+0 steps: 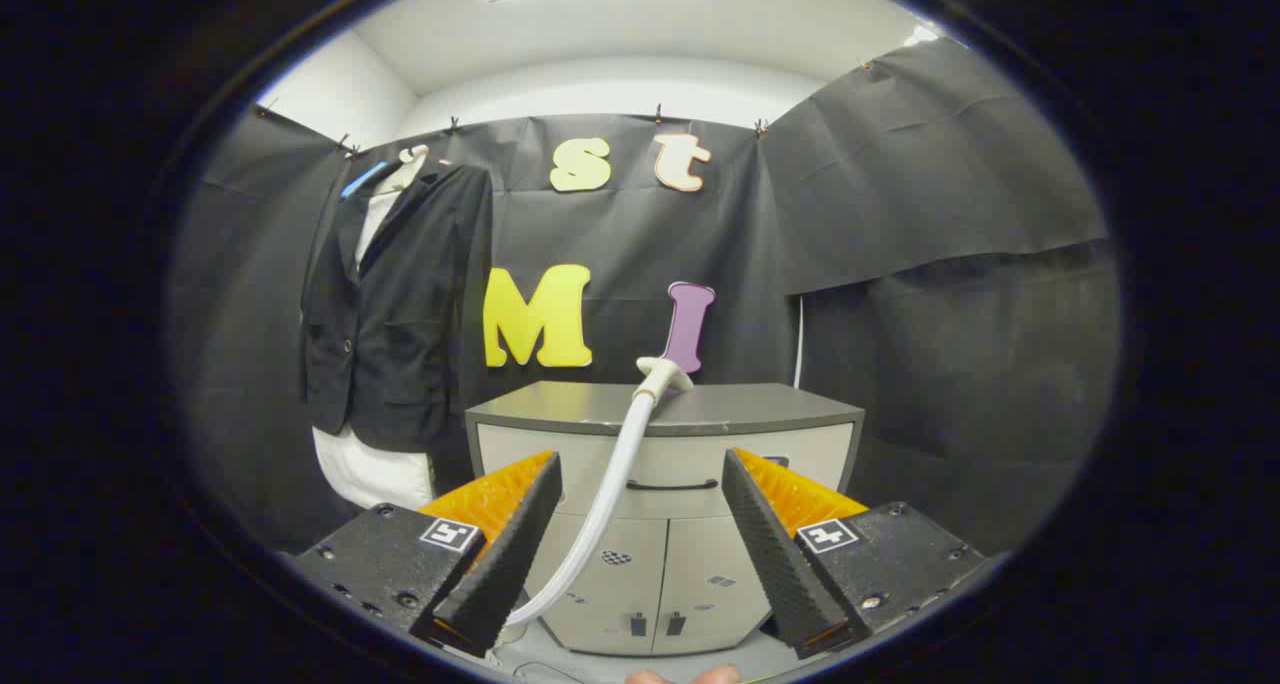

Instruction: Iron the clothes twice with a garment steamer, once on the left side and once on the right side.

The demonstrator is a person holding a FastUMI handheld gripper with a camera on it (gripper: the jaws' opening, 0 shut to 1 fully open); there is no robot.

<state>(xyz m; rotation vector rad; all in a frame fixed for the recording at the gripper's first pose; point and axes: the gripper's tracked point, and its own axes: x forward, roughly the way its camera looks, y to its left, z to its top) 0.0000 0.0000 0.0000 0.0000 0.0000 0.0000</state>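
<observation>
Hand-held gripper (640,534): fingers spread wide, gripping nothing. White garment steamer head (664,375) lies on the far grey cabinet counter (740,409), straight ahead beyond the fingers. Its white hose (612,484) runs between them, long axis near-to-far, closer to the left finger. Black jacket over white shirt (400,304) hangs far left on the wall. No brand or label text readable; square markers on the fingers only.

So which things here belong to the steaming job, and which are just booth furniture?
Part of the job:
- dark blazer over a white garment, hanging beside the cabinet
- steamer head on the cabinet top
- white steamer hose, running down between the fingers
- gripper, open, holding nothing

Just there:
- grey cabinet with drawer handle
</observation>
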